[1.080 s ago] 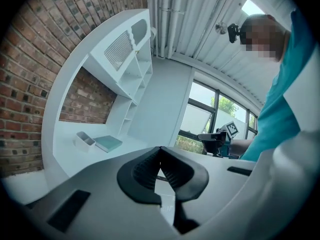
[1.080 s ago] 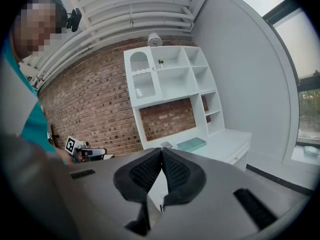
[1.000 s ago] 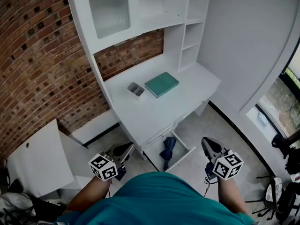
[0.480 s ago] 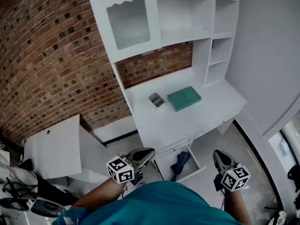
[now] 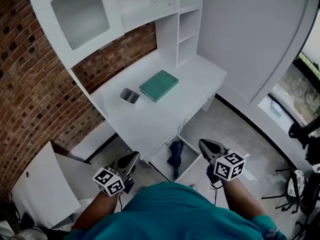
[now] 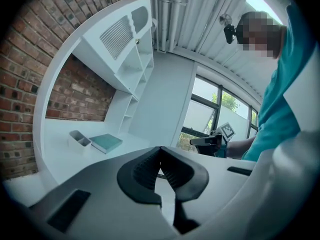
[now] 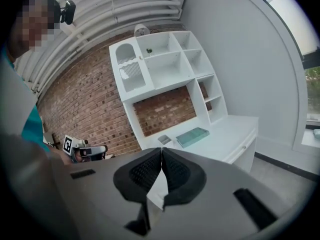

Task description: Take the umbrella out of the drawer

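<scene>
Inside the open drawer (image 5: 191,168) lies the umbrella (image 5: 175,154), folded, dark blue, its length running from the bench (image 5: 145,121) toward the drawer front. The left hand-held gripper (image 5: 132,157) and the right hand-held gripper (image 5: 205,145) are closed, empty.

Umbrella (image 5: 175,153): dark blue, in the open drawer (image 5: 192,167); its far end meets the front edge of the desk (image 5: 150,121), and whether it runs under cannot be told.
Drawer: right front corner hidden behind the right gripper (image 5: 202,144).
Grey tray (image 5: 129,95): contents too small to tell.
Glass-door cabinet (image 5: 80,14): cut off by the top edge.
</scene>
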`<state>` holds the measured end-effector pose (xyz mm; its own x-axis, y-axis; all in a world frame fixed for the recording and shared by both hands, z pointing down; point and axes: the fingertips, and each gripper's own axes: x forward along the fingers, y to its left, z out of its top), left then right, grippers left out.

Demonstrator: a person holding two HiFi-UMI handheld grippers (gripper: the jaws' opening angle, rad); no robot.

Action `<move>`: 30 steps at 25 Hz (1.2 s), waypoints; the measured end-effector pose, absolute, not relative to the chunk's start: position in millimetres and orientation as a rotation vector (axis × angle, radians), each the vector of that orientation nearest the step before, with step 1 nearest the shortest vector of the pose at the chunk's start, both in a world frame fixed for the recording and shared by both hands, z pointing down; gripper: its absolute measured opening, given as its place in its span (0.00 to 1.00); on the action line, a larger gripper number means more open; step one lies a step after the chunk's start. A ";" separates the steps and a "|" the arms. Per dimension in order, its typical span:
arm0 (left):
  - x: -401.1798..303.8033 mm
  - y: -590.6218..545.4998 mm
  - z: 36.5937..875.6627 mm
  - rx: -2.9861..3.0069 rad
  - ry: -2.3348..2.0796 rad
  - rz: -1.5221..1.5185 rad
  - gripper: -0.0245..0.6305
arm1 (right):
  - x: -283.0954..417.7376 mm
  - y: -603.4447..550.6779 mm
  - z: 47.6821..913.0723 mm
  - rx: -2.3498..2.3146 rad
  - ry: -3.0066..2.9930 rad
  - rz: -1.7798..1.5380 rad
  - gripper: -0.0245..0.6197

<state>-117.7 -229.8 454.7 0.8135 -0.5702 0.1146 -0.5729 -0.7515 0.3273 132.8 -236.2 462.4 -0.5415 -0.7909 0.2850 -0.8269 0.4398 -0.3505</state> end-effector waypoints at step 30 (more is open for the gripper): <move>-45.6 -212.4 681.9 2.589 -0.558 0.198 0.06 | 115.5 -296.8 930.1 1.349 -1.833 1.451 0.41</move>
